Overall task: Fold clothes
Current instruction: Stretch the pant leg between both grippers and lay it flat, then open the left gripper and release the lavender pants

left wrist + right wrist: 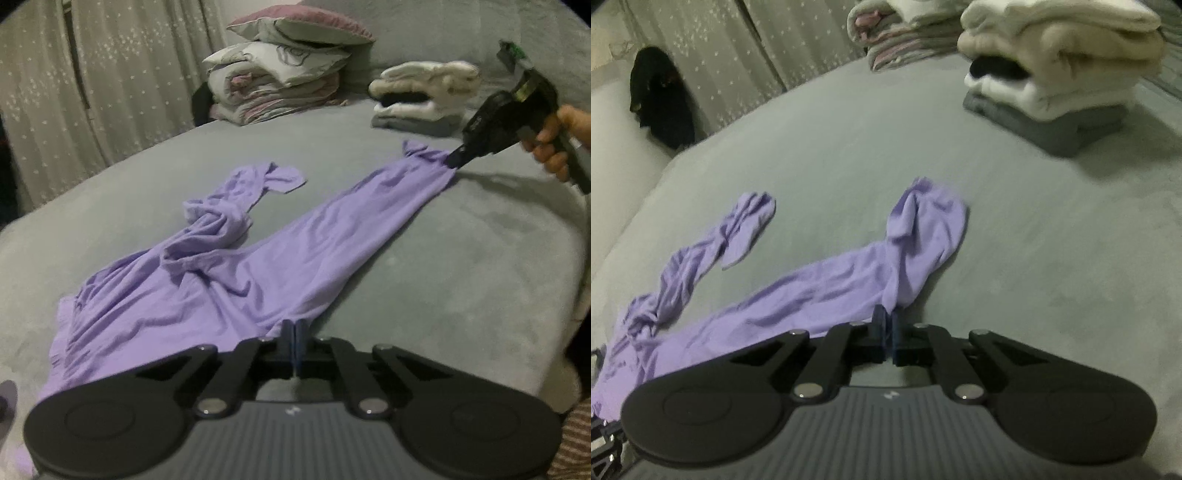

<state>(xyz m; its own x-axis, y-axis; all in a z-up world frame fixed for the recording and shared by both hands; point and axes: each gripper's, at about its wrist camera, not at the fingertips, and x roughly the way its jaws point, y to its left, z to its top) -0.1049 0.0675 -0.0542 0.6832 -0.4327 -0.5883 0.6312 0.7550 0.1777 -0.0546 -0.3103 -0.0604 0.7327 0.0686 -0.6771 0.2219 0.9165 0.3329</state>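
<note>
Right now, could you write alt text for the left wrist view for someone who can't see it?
A purple garment lies stretched across a grey bed, pinched near its hem by the left gripper and at a far leg end by the right gripper. Folded clothes and stacked bedding sit behind.

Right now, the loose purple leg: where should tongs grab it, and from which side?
At its flat cuff, coming from the far end along the leg. The cuff lies spread and single; the middle is twisted and bunched. Both tongs are shut on the other leg.
</note>
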